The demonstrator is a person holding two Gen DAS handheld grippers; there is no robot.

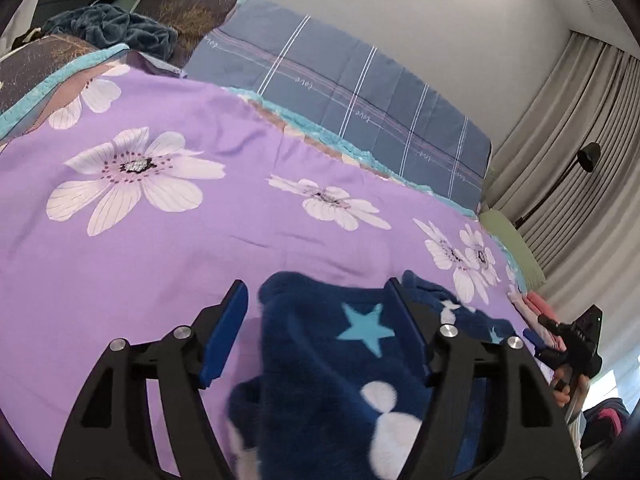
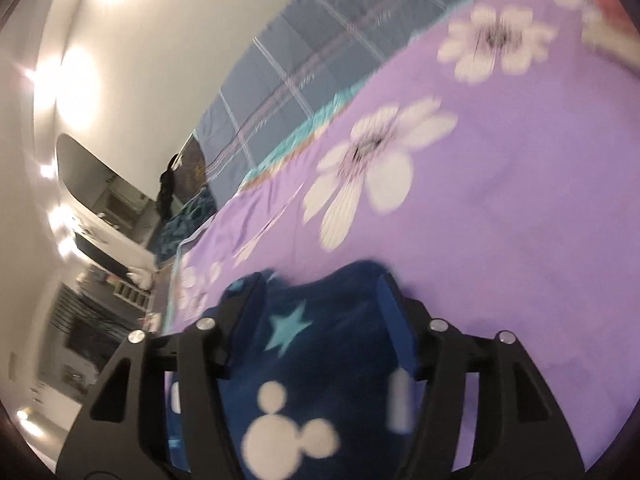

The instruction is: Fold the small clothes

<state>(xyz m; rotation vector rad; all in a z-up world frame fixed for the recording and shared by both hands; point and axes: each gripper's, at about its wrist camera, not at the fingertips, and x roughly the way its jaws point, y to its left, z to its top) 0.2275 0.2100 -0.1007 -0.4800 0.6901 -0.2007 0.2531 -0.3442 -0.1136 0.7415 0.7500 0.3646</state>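
A: Left wrist view first. Found the dark blue fleece garment with a light blue star and white mouse-head shapes, bunched low in frame on the purple bedsheet printed with white flowers.

B: And the tongs?

A: Left gripper spread wide over that fleece. Left blue pad clear of the cloth, with purple sheet showing in between. Right pad up against the fabric edge. No pinch seen.

B: Checked the right wrist view too?

A: Blurred, but readable. Right gripper also parted, with the same starry fleece filling the gap between its fingers. Could not tell through the blur whether the pads touched the cloth.

B: Noted anything around it?

A: Blue-grey checked quilt bundled along the far side of the bed, against the white wall. Crumpled dark teal blanket at the far left. Small pink folded pile at the right edge of the sheet, just beyond the right gripper. Beige pleated curtains behind, with a black floor lamp in front of them.
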